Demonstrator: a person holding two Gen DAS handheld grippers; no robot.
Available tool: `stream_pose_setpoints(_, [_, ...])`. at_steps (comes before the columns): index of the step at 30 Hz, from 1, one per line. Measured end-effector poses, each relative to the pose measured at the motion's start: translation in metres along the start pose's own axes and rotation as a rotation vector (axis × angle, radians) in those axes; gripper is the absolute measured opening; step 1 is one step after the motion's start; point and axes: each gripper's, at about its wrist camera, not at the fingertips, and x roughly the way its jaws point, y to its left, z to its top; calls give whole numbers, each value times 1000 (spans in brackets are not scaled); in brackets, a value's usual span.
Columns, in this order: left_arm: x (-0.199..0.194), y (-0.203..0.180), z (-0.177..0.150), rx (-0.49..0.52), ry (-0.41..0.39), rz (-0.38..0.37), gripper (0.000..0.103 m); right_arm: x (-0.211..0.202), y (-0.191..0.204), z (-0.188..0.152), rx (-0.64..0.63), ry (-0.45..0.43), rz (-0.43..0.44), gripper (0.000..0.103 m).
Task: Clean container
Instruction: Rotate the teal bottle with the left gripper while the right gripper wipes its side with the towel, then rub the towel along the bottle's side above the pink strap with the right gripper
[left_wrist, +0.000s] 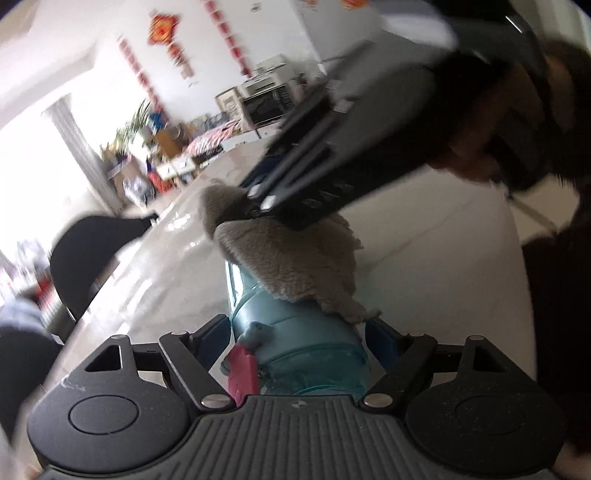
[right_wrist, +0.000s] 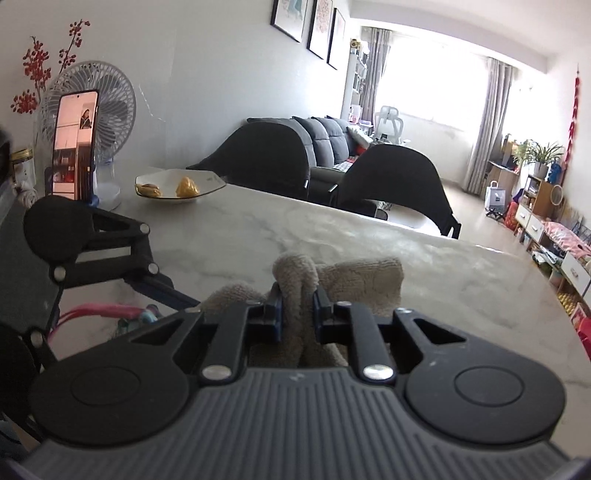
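Note:
A teal plastic bottle (left_wrist: 295, 332) with a pink strap (left_wrist: 242, 373) lies between the fingers of my left gripper (left_wrist: 295, 334), which is shut on it above the marble table (left_wrist: 155, 266). My right gripper (left_wrist: 258, 206) comes in from the upper right, shut on a grey-brown cloth (left_wrist: 291, 258) that lies draped over the bottle's far end. In the right wrist view my right gripper (right_wrist: 298, 306) pinches a fold of the cloth (right_wrist: 332, 280); the left gripper's fingers (right_wrist: 110, 254) and the pink strap (right_wrist: 96, 310) show at the left.
On the marble table (right_wrist: 406, 266) stand a white dish with yellow food (right_wrist: 177, 188), a phone on a stand (right_wrist: 74, 144) and a white fan (right_wrist: 99, 110). Black chairs (right_wrist: 391, 181) line the far edge. A black chair (left_wrist: 88, 258) is at the left.

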Motion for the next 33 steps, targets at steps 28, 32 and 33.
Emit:
stream_pose_setpoints(28, [10, 35, -62, -270, -150, -106, 69, 0, 8, -1, 63, -46, 63, 38])
stream_pose_setpoints(32, [18, 23, -58, -224, -94, -73, 67, 4, 13, -6, 33, -72, 26, 44])
stream_pose_setpoints(33, [17, 23, -59, -229, -94, -75, 67, 4, 12, -8, 39, -81, 25, 45])
